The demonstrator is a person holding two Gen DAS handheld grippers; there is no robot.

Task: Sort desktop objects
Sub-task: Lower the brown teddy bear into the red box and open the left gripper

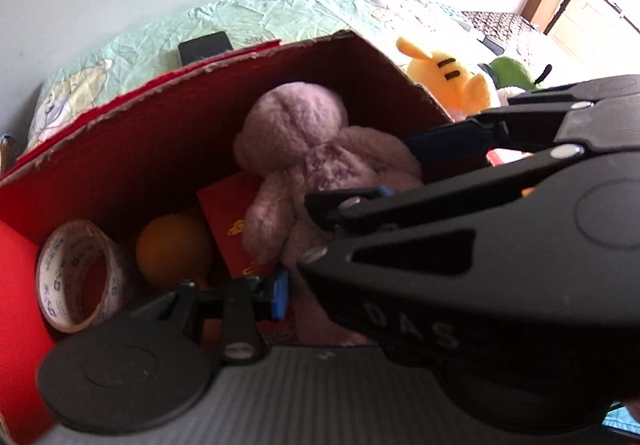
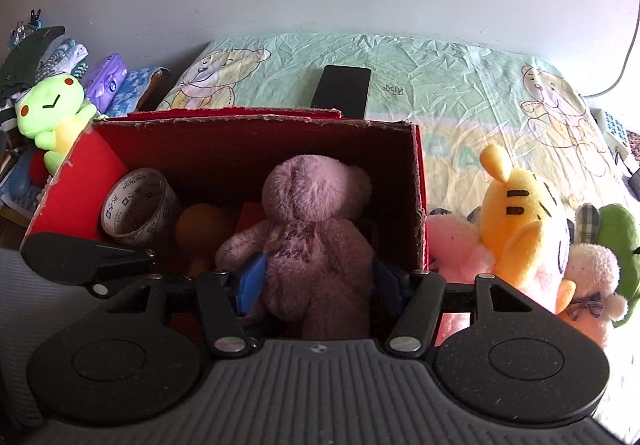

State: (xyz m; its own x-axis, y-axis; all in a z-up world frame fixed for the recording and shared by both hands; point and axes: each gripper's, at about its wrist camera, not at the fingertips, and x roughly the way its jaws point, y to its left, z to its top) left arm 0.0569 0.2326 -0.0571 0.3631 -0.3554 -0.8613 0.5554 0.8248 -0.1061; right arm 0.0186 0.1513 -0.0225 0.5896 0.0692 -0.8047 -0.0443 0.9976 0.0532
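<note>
**Inspector:** State of the right hand-held gripper [image 2: 316,277]?

**Assessor:** Its blue pads sit either side of the pink teddy bear [image 2: 310,237] at the waist, pressing the plush on the left; contact on the right is shaded, but I judge the bear gripped. The bear is upright inside the red cardboard box [image 2: 419,181], its legs low at the near wall.

**Inspector:** And the left hand-held gripper [image 1: 332,241]?

**Assessor:** Wide apart, carrying nothing. One pad hangs over the red booklet [image 1: 228,221]; the other finger is hidden behind the right tool, which crosses its view.

**Inspector:** Box contents?

**Assessor:** A tape roll [image 2: 138,207] leaning in the left corner, an orange ball [image 2: 202,227] beside it, the booklet beneath the bear.

**Inspector:** Recommendation for the step in hand?

**Assessor:** Judged as placing the bear. Lower until it rests on the contents, then spread the pads fully before withdrawing straight up, so fur does not drag it out. Keep the two tools apart; they crowd one another. The yellow plush [image 2: 520,221] and its neighbours wait on the bed sheet [image 2: 460,93], just right of the box.
</note>
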